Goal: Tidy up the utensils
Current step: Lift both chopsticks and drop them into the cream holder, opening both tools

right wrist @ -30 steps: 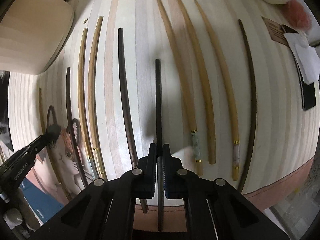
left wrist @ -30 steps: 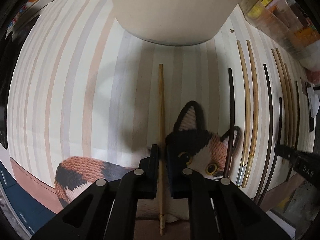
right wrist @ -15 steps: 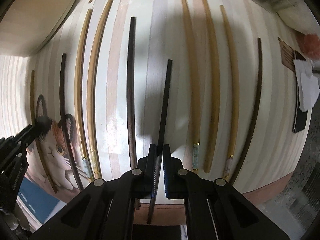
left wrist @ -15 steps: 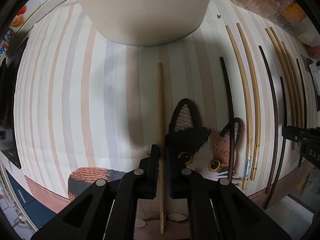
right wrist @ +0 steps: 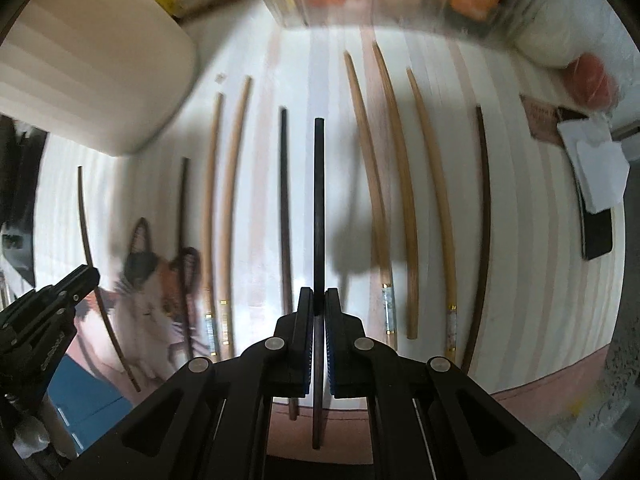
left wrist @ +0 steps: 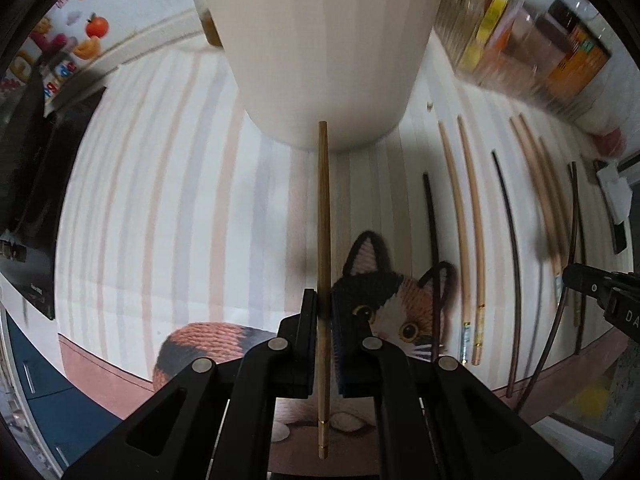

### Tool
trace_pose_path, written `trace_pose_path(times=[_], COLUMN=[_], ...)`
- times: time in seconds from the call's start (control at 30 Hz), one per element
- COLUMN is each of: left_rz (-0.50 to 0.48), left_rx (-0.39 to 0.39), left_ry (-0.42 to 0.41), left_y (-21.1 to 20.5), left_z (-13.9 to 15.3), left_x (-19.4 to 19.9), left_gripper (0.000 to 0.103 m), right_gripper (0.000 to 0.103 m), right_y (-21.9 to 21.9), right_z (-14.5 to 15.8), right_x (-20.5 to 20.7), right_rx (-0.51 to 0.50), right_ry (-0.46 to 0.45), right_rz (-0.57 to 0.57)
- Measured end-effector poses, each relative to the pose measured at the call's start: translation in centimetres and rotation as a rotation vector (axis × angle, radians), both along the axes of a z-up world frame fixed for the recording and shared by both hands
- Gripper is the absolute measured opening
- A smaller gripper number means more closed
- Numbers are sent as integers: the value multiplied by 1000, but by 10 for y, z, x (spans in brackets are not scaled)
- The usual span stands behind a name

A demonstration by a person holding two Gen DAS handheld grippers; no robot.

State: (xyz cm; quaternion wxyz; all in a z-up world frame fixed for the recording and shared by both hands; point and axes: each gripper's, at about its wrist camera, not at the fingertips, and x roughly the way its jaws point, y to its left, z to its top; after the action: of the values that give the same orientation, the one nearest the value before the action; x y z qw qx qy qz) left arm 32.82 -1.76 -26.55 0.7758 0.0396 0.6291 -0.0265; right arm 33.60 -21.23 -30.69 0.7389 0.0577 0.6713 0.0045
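Light bamboo chopstick (left wrist: pixel 323 248) sits mid-frame, tip over the cream cup (left wrist: pixel 320 52) up top; bare striped mat (left wrist: pixel 160 208) at left. Left gripper (left wrist: pixel 325 312) pinches it tight. Right gripper (right wrist: pixel 319 308) is clamped on a black chopstick (right wrist: pixel 319 200), w/ other chopsticks (right wrist: pixel 404 200) lying both sides.

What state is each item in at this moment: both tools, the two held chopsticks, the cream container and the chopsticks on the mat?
Left tool: shut on the light chopstick.
Light chopstick: held off the mat, tip toward the cream container.
Right tool: shut on the dark chopstick.
Dark chopstick: held above the mat.
Cream container: upright on the mat; opening out of view.
Remaining chopsticks: lying flat in a row, ungripped.
Striped mat: spread flat.
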Motion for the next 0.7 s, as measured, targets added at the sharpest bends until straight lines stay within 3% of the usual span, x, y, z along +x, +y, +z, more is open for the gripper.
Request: trace_pose_path(times=[0.2, 0.3, 0.47, 0.7], left_rz=[61, 103, 165, 199], left_rx=[-34, -47, -98, -194], left_ry=[-120, -211, -352, -557], left_y=[30, 45, 78, 103], left_z=[47, 79, 137, 245], left_x=[-11, -19, -19, -3], left_gripper=[4, 4, 4, 4], right_gripper=[5, 5, 5, 5], right_y=[4, 10, 26, 36], right_z=[56, 68, 110, 227], right_x=[-21, -27, -15, 6], right_rx=[31, 48, 95, 199], right_ry=[-132, -206, -359, -597], right_rz=[44, 67, 95, 112])
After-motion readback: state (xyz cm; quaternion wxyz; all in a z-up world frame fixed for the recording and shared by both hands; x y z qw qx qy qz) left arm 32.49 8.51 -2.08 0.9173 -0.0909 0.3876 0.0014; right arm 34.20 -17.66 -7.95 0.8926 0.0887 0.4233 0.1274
